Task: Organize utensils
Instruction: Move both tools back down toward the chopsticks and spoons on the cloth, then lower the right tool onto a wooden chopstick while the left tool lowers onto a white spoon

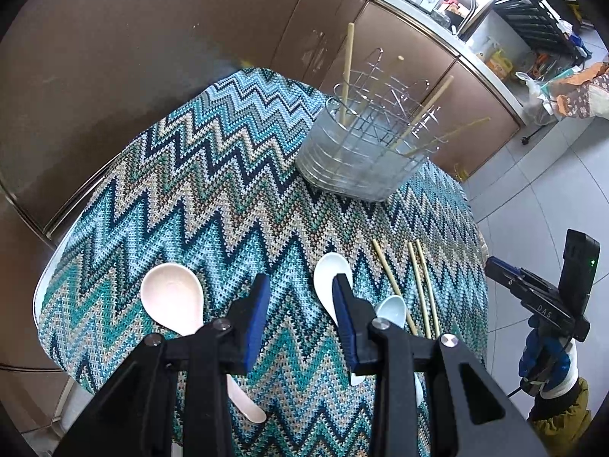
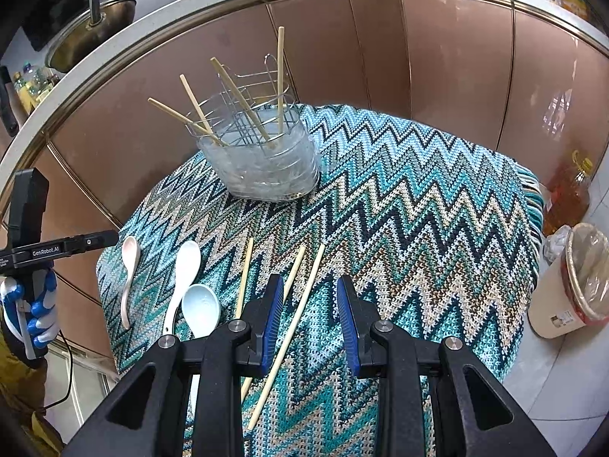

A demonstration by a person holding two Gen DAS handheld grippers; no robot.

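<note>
Brown kitchen cabinets curved behind a small worktop (image 2: 437, 205) draped in a teal, cream and navy zigzag knitted cloth. Above its near end the left hand-held gripper (image 1: 300, 323) hovered with its blue-padded jaws spread and nothing between them, and the right hand-held gripper (image 2: 310, 323) hung likewise, jaws apart and empty. Just beyond the left one lay a pale pink ceramic soup spoon (image 1: 173, 297) on one side and a white ceramic soup spoon (image 1: 329, 276) on the other, with a smaller pale blue ceramic spoon (image 1: 392, 310) touching the white one. Three loose bamboo chopsticks (image 2: 304, 301) lay on the cloth beside those spoons, one of them passing under the right gripper's left finger. At the far end stood a clear plastic utensil caddy with a wire rack insert (image 2: 262, 167), holding four more bamboo chopsticks (image 2: 280, 83) that leaned at different angles. A blue-and-white gloved hand (image 2: 36, 304) gripped the left tool's handle.
</note>
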